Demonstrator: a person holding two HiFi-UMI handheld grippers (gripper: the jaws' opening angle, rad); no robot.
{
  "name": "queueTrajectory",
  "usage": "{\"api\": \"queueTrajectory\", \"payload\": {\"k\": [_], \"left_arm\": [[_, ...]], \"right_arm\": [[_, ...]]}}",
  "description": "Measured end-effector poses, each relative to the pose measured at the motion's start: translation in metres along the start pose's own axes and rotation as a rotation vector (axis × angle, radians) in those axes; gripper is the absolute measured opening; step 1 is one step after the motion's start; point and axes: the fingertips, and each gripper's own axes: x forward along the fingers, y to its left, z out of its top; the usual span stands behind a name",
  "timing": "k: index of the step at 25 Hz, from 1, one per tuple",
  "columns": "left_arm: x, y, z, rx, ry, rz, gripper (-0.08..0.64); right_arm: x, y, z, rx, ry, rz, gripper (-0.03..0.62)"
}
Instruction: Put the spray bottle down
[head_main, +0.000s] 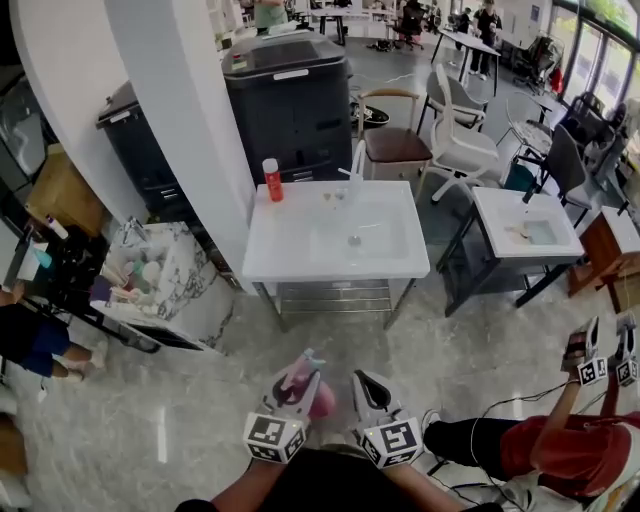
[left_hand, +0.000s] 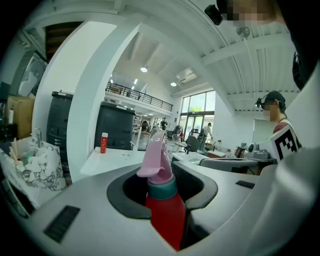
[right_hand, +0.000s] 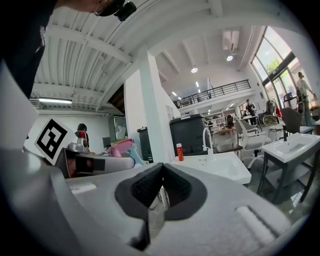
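The spray bottle (left_hand: 166, 210) has a red body, a teal collar and a pink trigger head. It stands upright between the jaws of my left gripper (left_hand: 162, 172), which is shut on its body. In the head view the left gripper (head_main: 297, 385) holds the spray bottle (head_main: 318, 398) low over the floor, in front of the white sink table (head_main: 300, 262). My right gripper (head_main: 368, 385) is close beside it on the right. Its jaws (right_hand: 161, 187) stand shut with nothing between them. The pink trigger head (right_hand: 121, 148) shows at the left of the right gripper view.
A small red bottle (head_main: 271, 180) and a faucet (head_main: 357, 165) stand on the sink table. Behind it are a dark cabinet (head_main: 290, 100) and a white pillar (head_main: 190, 130). A marble-patterned bin (head_main: 160, 280) is left, a second sink (head_main: 530, 230) right. A person (head_main: 560, 450) holds grippers nearby.
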Motion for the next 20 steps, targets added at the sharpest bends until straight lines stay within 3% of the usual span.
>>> {"api": "queueTrajectory", "payload": {"k": [10,20], "left_arm": [[0.045,0.029,0.004,0.006,0.023,0.003,0.146],[0.126,0.067,0.008,-0.039,0.060,-0.041,0.146]], "right_arm": [[0.033,-0.038,-0.006,0.017,0.027,-0.028,-0.003],[0.095,-0.089,0.003,-0.016,0.107,-0.063,-0.003]]}}
